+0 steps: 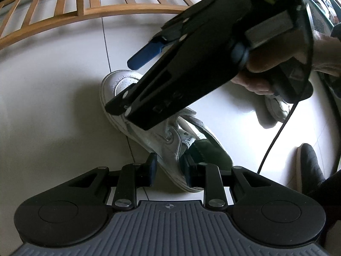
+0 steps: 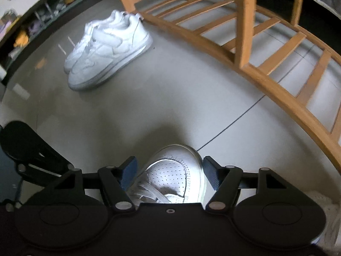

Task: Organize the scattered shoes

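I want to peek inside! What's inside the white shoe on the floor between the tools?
Inside the white shoe there's a dark lining and a tongue with a small label. The left tool straddles the heel, and the right tool covers the laces, so deeper inside toward the toe is hidden.

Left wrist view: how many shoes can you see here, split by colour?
White shoes: 2, the central sneaker and a partly hidden shoe at the right
Black shoe: 1
Total: 3
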{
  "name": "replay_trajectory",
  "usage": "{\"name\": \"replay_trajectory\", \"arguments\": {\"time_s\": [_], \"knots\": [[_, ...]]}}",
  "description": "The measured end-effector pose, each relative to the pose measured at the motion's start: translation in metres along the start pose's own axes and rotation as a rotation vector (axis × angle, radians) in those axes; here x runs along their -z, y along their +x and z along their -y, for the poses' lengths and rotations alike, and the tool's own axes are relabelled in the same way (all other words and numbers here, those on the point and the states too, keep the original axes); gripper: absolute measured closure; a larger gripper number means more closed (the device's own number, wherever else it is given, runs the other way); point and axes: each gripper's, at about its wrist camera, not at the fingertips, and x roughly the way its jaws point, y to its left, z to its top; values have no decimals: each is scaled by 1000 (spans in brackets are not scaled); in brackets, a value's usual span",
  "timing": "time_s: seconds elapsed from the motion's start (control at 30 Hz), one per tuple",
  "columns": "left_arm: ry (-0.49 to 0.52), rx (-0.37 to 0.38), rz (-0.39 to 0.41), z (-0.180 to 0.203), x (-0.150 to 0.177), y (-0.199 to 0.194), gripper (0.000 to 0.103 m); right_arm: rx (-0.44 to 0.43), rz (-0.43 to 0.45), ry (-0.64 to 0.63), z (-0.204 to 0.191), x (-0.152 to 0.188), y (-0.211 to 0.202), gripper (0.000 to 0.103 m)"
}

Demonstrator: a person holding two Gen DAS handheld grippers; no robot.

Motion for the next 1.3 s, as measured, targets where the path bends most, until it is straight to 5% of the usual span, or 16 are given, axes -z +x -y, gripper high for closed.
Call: {"name": "replay_trajectory", "arguments": {"time_s": [0.67,0.77,1.0,1.3], "knots": [[-92,-38,5,-15,0,-6,72,101,1,-73,12,10,-15,28],[-93,-45,8,-17,-1,-8,72,81,1,-83,16,12,-21,25],[-85,-65,8,-14,-5,-11,71,19,-8,-343,7,25,-46,19],[-118,-104,18,-26,-6,-22,68,-34,-33,-361,8,26,-45,19]]}}
